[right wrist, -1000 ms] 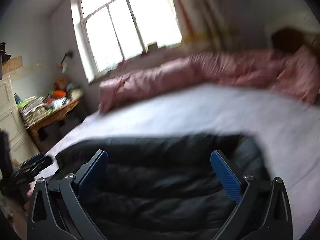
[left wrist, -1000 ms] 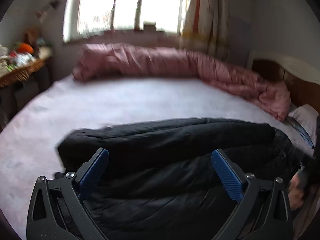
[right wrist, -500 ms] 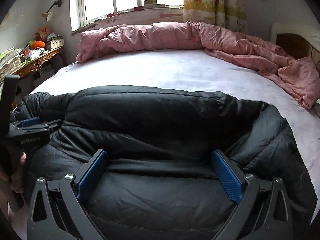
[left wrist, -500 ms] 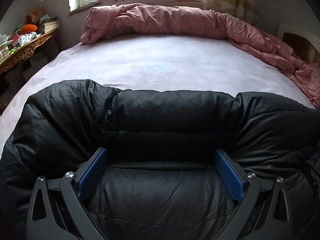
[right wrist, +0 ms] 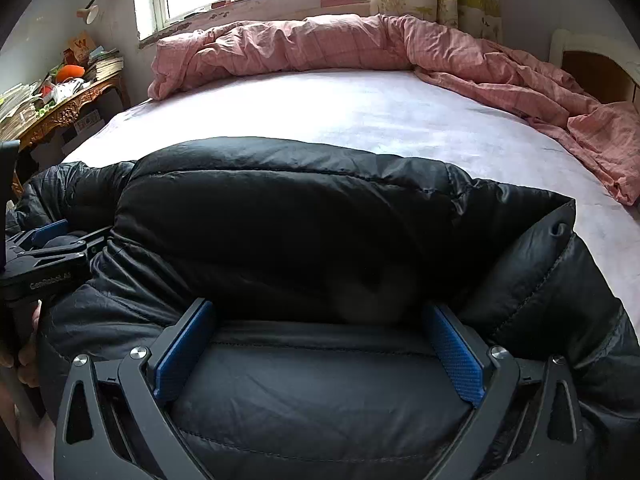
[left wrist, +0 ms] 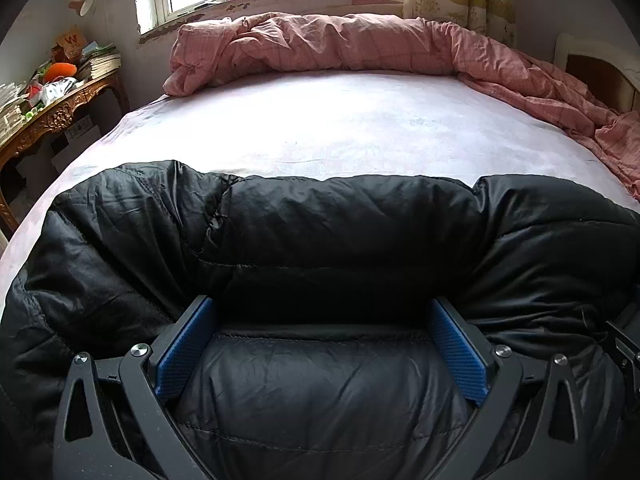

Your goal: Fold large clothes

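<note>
A black puffer coat (left wrist: 320, 240) lies along the near edge of the bed (left wrist: 340, 128), already doubled into a thick roll whose far fold faces the middle of the mattress. Both grippers sit low over its near side, well apart along its length, which suits a wide garment: one tool alone would let the other end sag or twist. The left gripper (left wrist: 320, 344) has its jaws wide apart, with a padded panel of the coat bulging up between them; nothing is pinched. The right gripper (right wrist: 318, 344) is the same, jaws spread and straddling a quilted section, pressing on it if anything. From the right view the left gripper (right wrist: 44, 256) shows at the coat's other end, toward the bed's left edge. The slippery, springy filling probably explains the flat, spread pose: it looks like smoothing or lining up for a grip on the near hem, ahead of another fold. The pink quilt (left wrist: 360, 52) is heaped along the far edge and right side, leaving room to work.
</note>
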Available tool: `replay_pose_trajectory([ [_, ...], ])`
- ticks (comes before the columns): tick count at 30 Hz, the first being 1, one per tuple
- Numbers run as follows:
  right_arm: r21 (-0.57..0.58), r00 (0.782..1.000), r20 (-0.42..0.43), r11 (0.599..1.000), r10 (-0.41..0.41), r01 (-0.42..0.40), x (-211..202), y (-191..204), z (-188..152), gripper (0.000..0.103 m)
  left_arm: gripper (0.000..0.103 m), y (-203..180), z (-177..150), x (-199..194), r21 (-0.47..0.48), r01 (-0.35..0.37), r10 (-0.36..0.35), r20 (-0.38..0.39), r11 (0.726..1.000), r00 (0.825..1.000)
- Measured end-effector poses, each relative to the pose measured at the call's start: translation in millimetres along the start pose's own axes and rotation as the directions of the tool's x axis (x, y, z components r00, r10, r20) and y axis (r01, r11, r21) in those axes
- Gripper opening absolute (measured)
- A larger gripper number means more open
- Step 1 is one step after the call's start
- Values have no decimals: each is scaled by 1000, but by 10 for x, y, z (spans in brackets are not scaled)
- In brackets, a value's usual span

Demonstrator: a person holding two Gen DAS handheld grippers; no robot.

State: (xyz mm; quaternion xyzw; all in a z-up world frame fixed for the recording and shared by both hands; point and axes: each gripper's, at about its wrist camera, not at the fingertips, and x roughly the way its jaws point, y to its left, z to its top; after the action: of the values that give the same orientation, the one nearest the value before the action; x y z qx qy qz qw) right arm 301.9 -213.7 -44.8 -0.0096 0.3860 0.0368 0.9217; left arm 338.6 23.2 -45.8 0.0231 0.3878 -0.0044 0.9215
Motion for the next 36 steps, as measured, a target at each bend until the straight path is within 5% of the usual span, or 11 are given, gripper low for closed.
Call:
replay_pose_trajectory([
  [6,-5,1000,8,1000,-3,3,-13,5,-2,103,103,19,0,-36,-2,1,-1,23,1000,1000],
  [9,-8,999,46,1000,0,0,-83,6,-5,103,103,74,-28,-240,-26,-24,27,124,999,992],
  [13,26,993,122,1000,0,-4,-246,-53,16,103,98,85,-122,-827,7,23,-24,358,1000,934],
  [16,58,968,251,998,-19,5,-529,-91,26,103,86,43,-164,-1212,42,121,-128,408,992,904],
  [19,54,935,352,998,-51,35,-787,-76,20,96,79,-72,-192,-1408,53,215,-222,282,975,933],
  [21,38,913,400,997,-81,72,-924,-62,21,86,76,-148,-263,-1500,61,294,-300,229,954,926],
  [23,60,889,438,991,-133,118,-1008,-94,22,80,62,-249,-332,-1475,62,325,-330,164,944,929],
  [24,69,894,431,992,-121,101,-1023,-121,22,68,48,-297,-366,-1418,64,336,-341,132,940,931],
  [27,86,918,397,996,-21,-15,-1057,-193,29,44,29,-405,-441,-1043,53,376,-376,-18,925,926],
  [34,62,926,281,958,251,-279,-987,-122,34,12,29,-501,-568,-682,45,356,-350,-94,934,932],
  [36,95,903,198,909,381,-405,-906,-49,19,9,29,-455,-549,-672,10,385,-382,-100,923,919],
])
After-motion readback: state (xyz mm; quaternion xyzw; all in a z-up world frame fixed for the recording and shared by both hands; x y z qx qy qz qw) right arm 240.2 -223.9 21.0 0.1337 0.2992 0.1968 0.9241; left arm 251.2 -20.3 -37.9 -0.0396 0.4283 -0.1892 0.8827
